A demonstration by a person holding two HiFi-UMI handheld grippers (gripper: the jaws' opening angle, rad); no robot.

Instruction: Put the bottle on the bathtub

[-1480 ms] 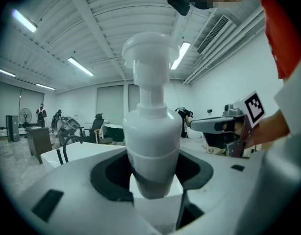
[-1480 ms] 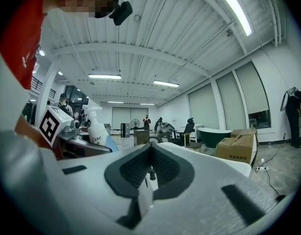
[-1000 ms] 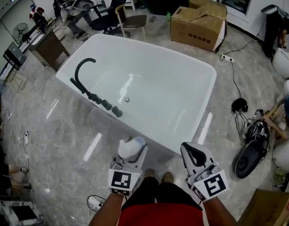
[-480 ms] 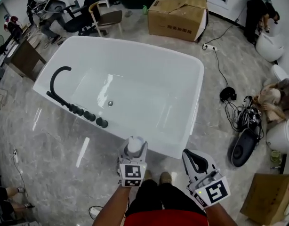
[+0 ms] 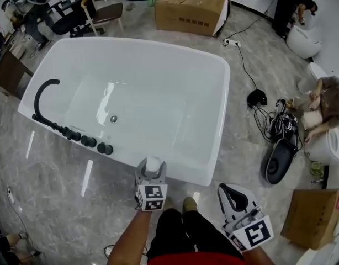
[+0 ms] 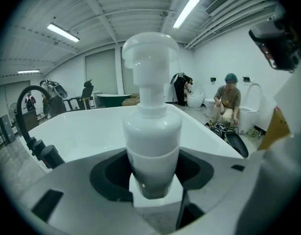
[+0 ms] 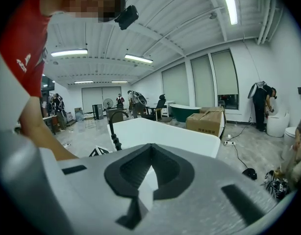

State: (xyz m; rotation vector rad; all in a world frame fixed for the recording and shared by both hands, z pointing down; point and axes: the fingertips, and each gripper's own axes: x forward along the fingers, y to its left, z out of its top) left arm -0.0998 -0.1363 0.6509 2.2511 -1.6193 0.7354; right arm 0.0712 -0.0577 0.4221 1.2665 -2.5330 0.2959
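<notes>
Ideally the left claw [image 5: 152,174], clamped on the pump bottle [image 6: 151,131], sets it upright and squarely on the bathtub rim [image 5: 187,173].

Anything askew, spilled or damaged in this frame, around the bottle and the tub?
Nothing stands out. The white pump bottle sits upright in the left hand-held gripper, by the front rim of the bathtub. The only clutter is a tangle of cables on the floor to the right.
</notes>
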